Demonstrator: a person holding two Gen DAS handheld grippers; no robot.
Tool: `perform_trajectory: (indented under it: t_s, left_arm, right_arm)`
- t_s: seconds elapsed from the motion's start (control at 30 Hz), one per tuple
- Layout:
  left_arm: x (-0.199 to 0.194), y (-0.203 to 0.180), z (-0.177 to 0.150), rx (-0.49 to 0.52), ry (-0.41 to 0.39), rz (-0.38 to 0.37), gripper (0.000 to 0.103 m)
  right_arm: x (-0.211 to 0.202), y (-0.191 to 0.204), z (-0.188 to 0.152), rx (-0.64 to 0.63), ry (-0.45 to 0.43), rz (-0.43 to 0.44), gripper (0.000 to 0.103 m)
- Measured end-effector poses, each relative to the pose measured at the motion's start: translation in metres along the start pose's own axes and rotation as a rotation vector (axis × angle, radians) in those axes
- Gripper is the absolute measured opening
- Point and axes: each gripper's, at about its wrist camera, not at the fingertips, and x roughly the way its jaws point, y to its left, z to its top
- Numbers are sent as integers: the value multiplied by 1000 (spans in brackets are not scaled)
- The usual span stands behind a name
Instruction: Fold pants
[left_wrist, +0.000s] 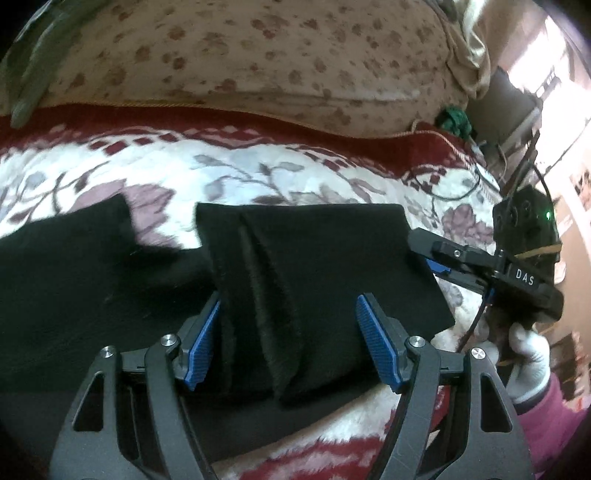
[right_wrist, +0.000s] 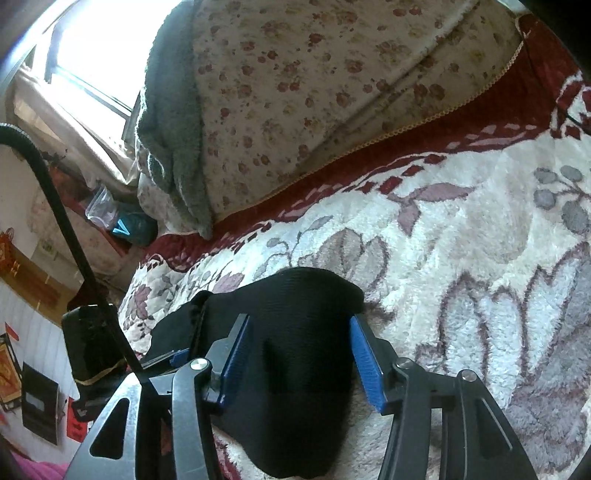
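black pants (left_wrist: 317, 266) lie folded on the floral plush blanket (left_wrist: 280, 173), a spotted pillow (left_wrist: 258, 62) behind; left gripper (left_wrist: 288, 339) spread wide over the folded stack, blue pads clear of the cloth, gripping nothing; right gripper (right_wrist: 299, 363) about half open astride the pants' end (right_wrist: 303, 332); pad contact unclear; a gloved hand (left_wrist: 528, 354) holds it.
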Motion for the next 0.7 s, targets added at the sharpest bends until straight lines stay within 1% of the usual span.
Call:
perform_trajectory:
  t_s: [0.03, 0.07, 0.1, 0.13, 0.17, 0.23, 0.37, 0.43, 0.5, 0.63, 0.67, 0.7]
  left_arm:
    - [2, -2, 0, 2, -5, 0, 71]
    - [3, -4, 0, 1, -8, 5, 58]
    - [3, -5, -1, 7, -10, 29, 44]
    - [3, -4, -1, 6, -7, 57, 19]
    - [2, -2, 0, -8, -7, 52, 15]
    - [-5, 9, -2, -70, -2, 0, 12]
    - [-27, 15, -8, -85, -27, -4, 12]
    - [-35, 19, -11, -86, -22, 11, 12]
    - [-39, 22, -12, -91, -24, 44, 12]
    - [-38, 39, -11, -128, -13, 79, 12]
    - [-35, 41, -11, -126, -15, 90, 12]
    - [-30, 43, -11, -119, -21, 108, 12]
  right_arm:
    - [1, -2, 0, 7, 3, -2, 52]
    - [1, -3, -1, 16, 7, -4, 52]
    - [2, -4, -1, 24, 13, -5, 52]
    - [2, -4, 0, 29, 15, -5, 52]
    - [1, -4, 0, 29, 13, -5, 52]
    - [-1, 0, 0, 18, 6, -5, 52]
    - [-7, 20, -2, -45, -6, -1, 52]
    - [-5, 28, -3, -68, -6, 6, 52]
    - [0, 35, -4, -92, -5, 4, 52]
    - [14, 46, -9, -143, 4, -103, 52]
    - [19, 46, -12, -157, 6, -146, 52]
    - [23, 45, -14, -160, 8, -171, 52]
